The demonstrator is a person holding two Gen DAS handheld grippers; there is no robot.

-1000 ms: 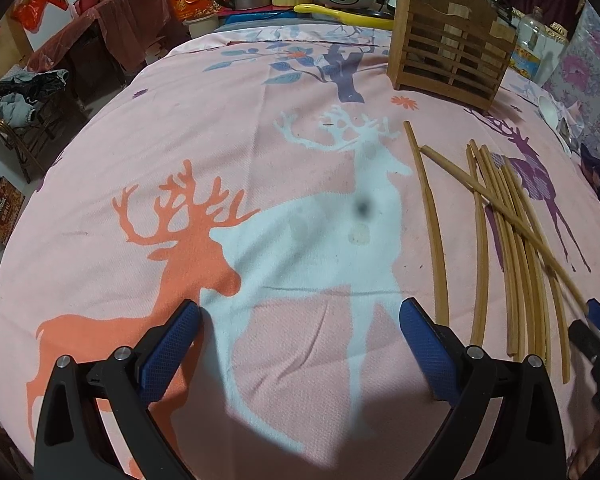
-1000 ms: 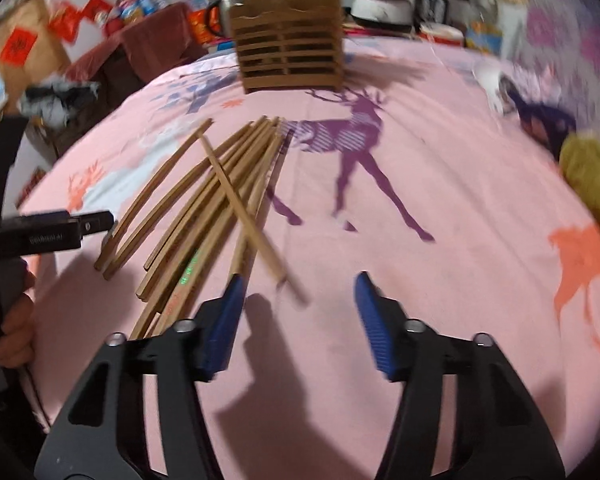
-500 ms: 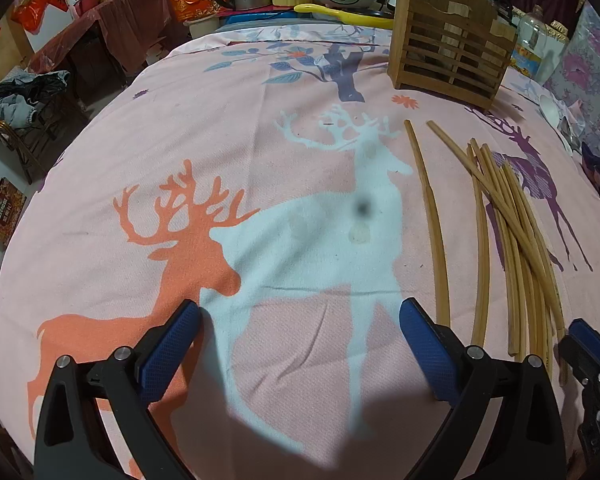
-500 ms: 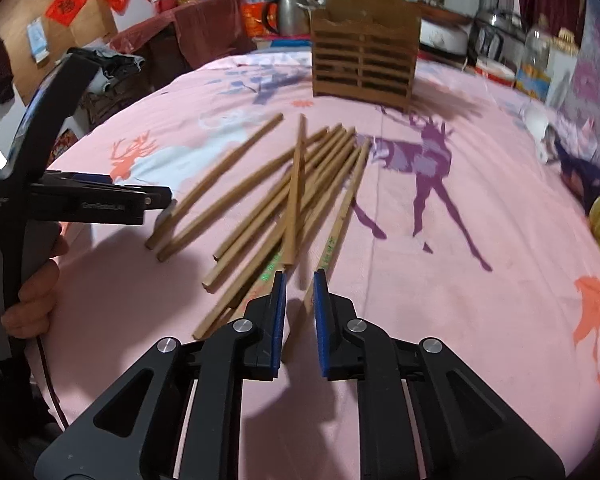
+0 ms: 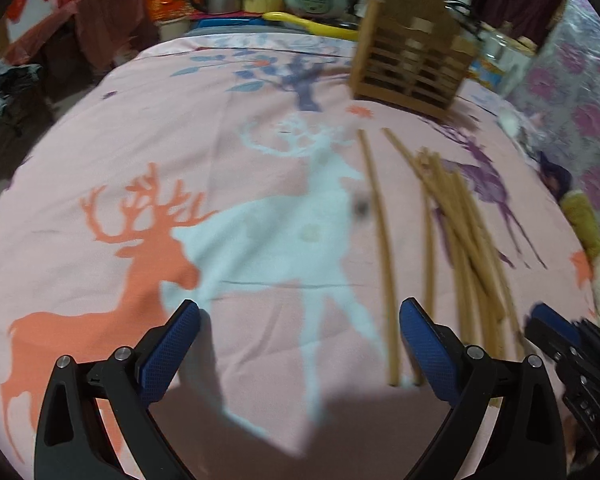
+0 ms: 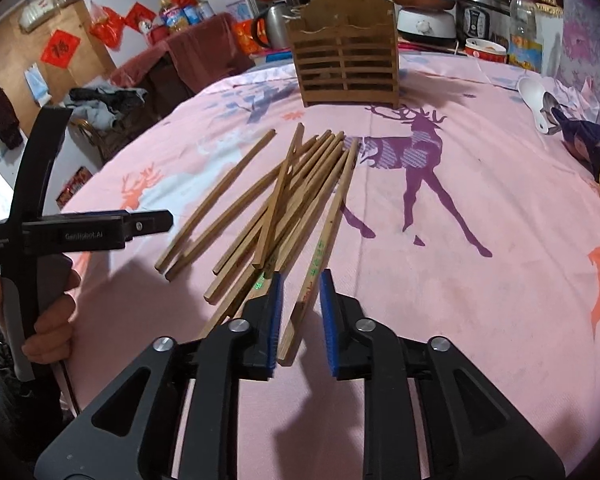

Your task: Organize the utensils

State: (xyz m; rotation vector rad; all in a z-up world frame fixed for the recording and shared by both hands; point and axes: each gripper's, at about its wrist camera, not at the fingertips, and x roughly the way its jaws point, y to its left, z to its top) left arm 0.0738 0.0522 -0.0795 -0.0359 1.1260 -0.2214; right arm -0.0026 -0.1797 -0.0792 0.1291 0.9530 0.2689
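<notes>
Several bamboo chopsticks point(image 6: 296, 192) lie in a loose fan on the pink deer-print tablecloth point(image 6: 480, 300); in the left wrist view the pile point(image 5: 472, 248) is right of centre. A slatted wooden holder point(image 6: 346, 68) stands upright behind them, also visible as the holder point(image 5: 412, 68). My right gripper point(image 6: 301, 280) is low over the pile's near end. Its jaws are opening, and one chopstick with green print point(image 6: 316, 264) lies between the pads without being pressed. My left gripper point(image 5: 299, 308) stands wide open over the cloth, left of the pile, holding nothing.
A white spoon point(image 6: 534, 100) lies at the far right of the table near a dark cloth point(image 6: 588, 140). Behind the holder are a kettle point(image 6: 274, 26), cookers point(image 6: 480, 8) and a bottle point(image 6: 524, 28). A hand point(image 6: 52, 320) holds the left gripper's handle.
The right gripper's jaws closed from wide to nearly shut over the pile's near end, then parted a little. The chopstick lying crosswise on the pile swung more in line with the others.
</notes>
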